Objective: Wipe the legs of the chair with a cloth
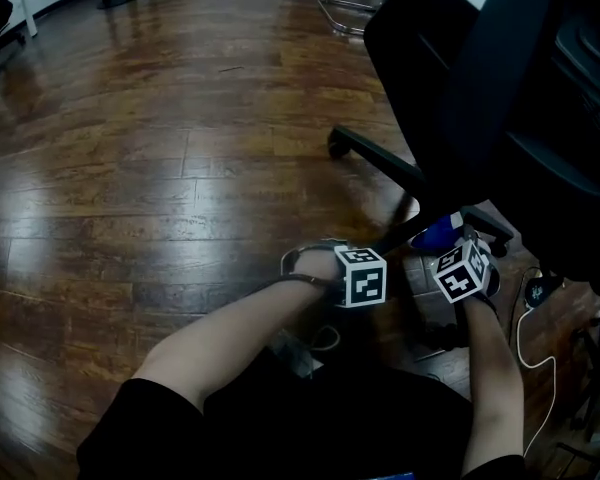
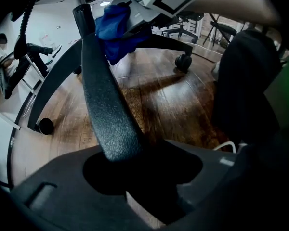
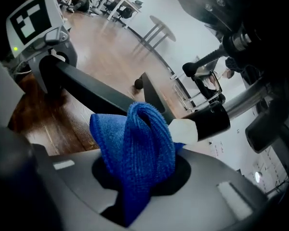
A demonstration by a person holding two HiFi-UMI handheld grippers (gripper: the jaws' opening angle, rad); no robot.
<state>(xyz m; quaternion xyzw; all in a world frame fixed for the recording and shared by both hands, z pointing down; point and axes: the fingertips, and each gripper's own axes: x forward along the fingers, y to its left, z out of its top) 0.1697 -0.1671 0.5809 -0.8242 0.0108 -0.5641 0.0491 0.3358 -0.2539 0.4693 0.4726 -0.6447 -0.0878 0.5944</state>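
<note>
The black office chair (image 1: 500, 88) stands at two o'clock on the brown wooden floor (image 1: 130, 168); at five, the left gripper (image 2: 135, 172) has its jaws clasped on its black plastic leg (image 2: 106, 105), the right gripper (image 3: 139, 186) with the blue woven cloth (image 3: 135, 143) alongside.

Blue cloth (image 3: 135, 148), black chair leg (image 2: 106, 112), brown wood floor (image 1: 130, 168)

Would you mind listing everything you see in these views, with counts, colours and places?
floor: one, dark brown wood, throughout
chair: one, black, right of head view
chair legs: at least three, black, low over the floor
caster: one clear, black, at a leg's end
cable: one, white, on the floor at right
cloth: one, blue, in right gripper
left gripper: one, closed on one of the chair legs
right gripper: one, holding the cloth
forearms: two, bare, bottom of head view
</note>
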